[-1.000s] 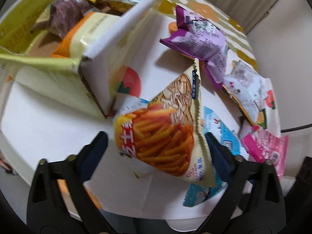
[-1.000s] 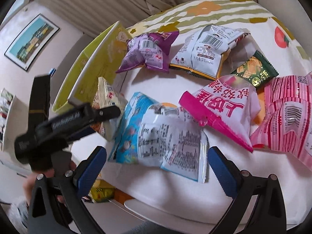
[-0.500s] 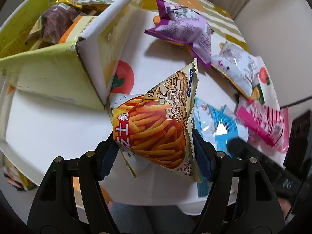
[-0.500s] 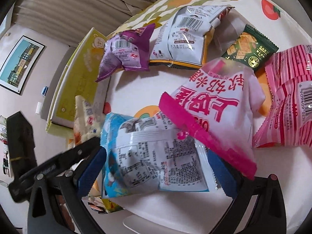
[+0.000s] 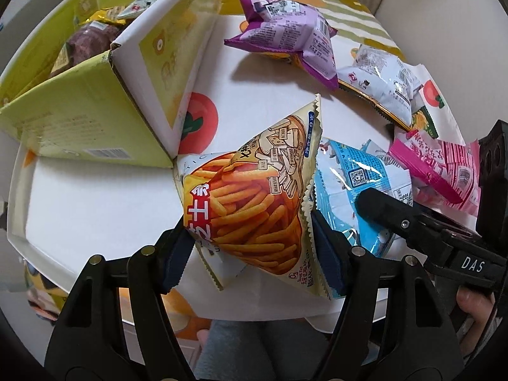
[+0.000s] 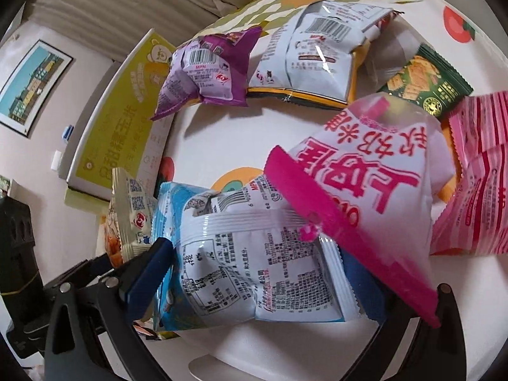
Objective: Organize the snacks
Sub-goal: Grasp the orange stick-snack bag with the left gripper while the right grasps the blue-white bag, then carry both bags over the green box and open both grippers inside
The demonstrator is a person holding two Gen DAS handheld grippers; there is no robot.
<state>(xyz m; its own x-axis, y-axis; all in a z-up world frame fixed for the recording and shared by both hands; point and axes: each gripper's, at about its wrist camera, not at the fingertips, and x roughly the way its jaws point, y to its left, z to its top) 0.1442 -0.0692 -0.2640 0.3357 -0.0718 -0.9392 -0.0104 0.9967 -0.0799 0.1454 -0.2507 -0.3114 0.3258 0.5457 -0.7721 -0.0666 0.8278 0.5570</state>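
Observation:
My left gripper (image 5: 254, 254) is shut on a cream pyramid bag of orange snack sticks (image 5: 250, 197), by the corner of the yellow-green cardboard box (image 5: 79, 111). My right gripper (image 6: 263, 273) is shut on a blue and white snack bag (image 6: 247, 263); that bag (image 5: 352, 177) and the right gripper's finger (image 5: 397, 209) also show in the left wrist view. The stick bag shows at the left in the right wrist view (image 6: 127, 209). A white bag with a pink edge (image 6: 365, 184) overlaps the blue bag.
The box holds several snacks (image 5: 89, 38). On the white table (image 5: 95, 209) lie a purple bag (image 5: 285, 35), a white and orange bag (image 6: 317, 50), a green packet (image 6: 422, 85) and a pink striped bag (image 6: 476, 174). The table's front edge is close below the grippers.
My left gripper closed on the stick bag. My right gripper moved in and closed on the blue bag, coming alongside the left one.

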